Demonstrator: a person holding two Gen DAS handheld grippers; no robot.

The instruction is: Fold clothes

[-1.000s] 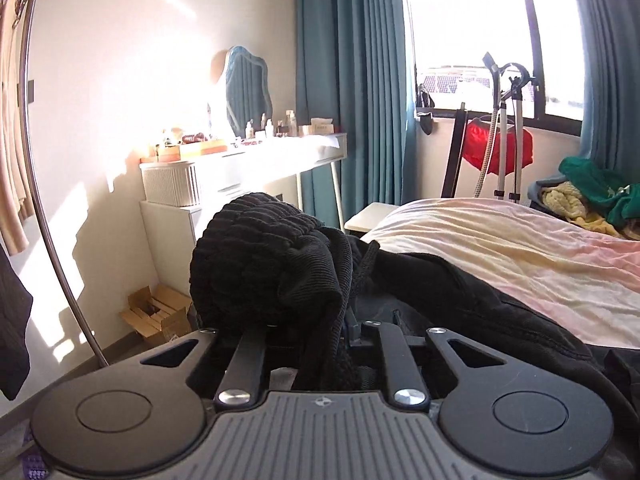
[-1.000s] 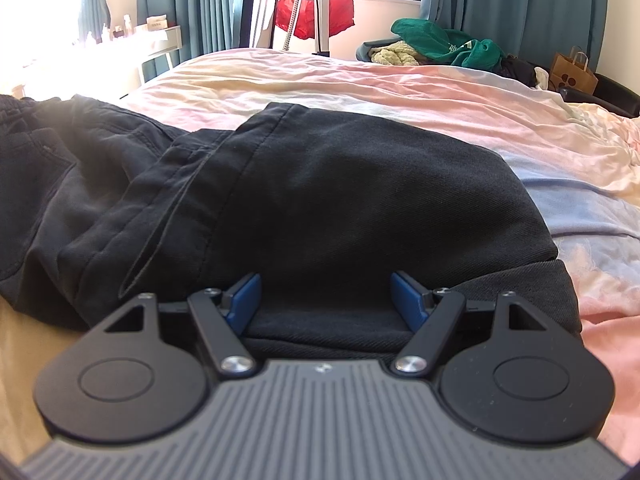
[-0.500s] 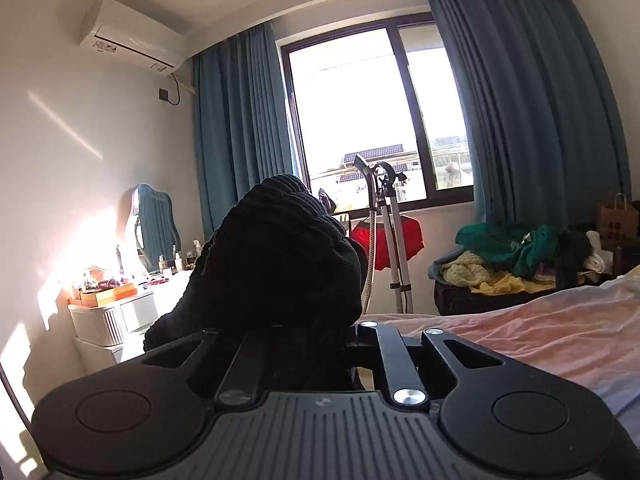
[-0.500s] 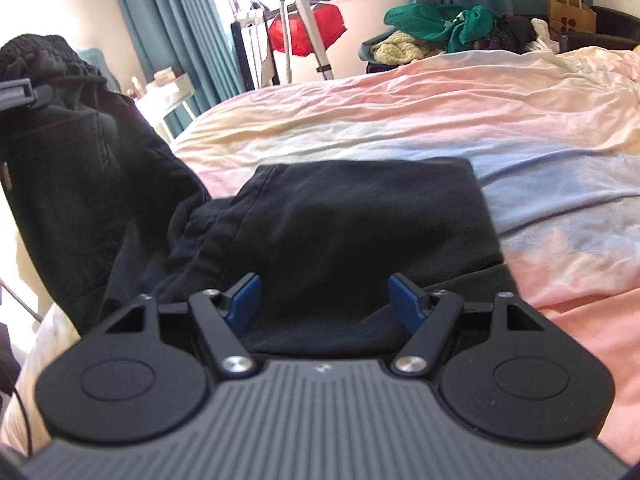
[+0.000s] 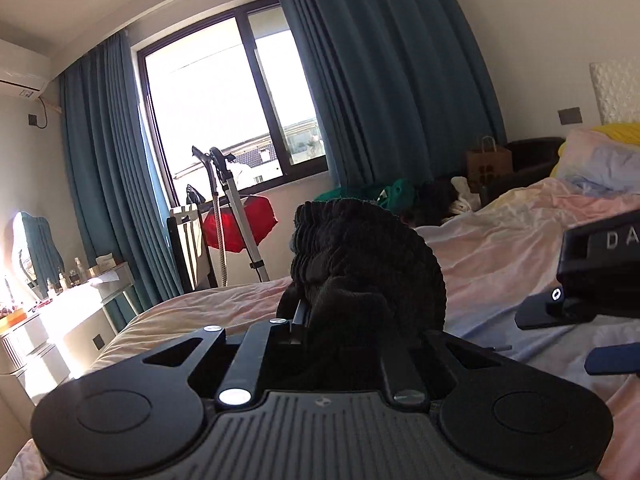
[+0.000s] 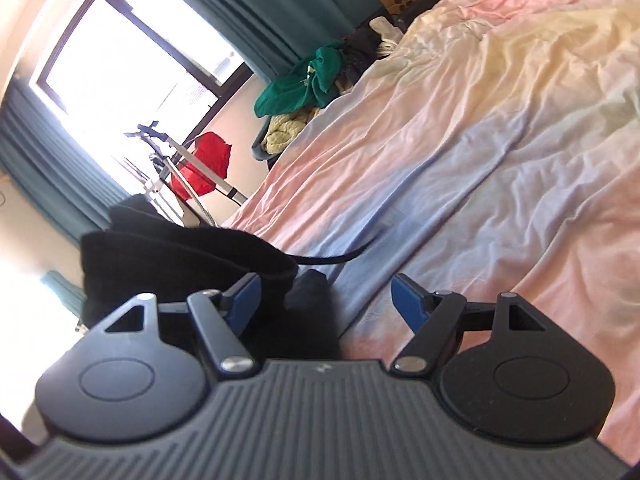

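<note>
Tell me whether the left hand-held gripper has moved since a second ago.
Yes. The left hand-held gripper, shut on the black garment, has swung rightward from the vanity toward the window.

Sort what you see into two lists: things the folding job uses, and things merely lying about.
In use: black ribbed-waistband garment; left gripper, jaws shut on it; right gripper, jaws open; pastel bedsheet.

Lying about: green clothing heap; brown paper bag; red cloth.

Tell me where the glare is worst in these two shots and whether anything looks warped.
Left wrist view: window blown out, sun glare on the dresser, curtains bowed by fisheye. Right wrist view: window overexposed, whole scene tilted, black garment nearly featureless against the light.
</note>
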